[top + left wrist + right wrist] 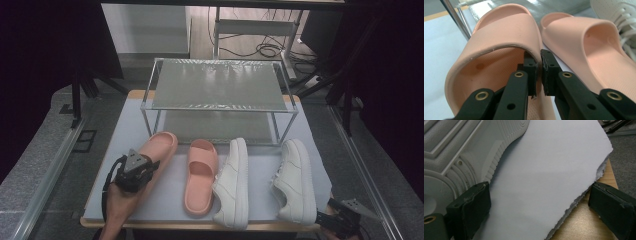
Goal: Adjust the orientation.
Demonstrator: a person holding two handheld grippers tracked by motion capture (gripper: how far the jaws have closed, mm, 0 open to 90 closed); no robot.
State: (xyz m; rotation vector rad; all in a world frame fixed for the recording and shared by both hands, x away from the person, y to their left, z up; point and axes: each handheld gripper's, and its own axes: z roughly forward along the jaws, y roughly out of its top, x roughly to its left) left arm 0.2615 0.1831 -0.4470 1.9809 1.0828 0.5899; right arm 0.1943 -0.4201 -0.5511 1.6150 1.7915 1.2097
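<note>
- Pink slide, near left on the table: your left gripper pinches its strap edge thinly; a quick lift may slip it.
- Right gripper gapes idle, near right corner.

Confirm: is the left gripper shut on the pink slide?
Shut. The left gripper has its jaws pinched on the strap edge of the left pink slide.

The high view is dim, its sides dark, with glare on the wire rack. Both gripper views are brighter; close parts are soft.
</note>
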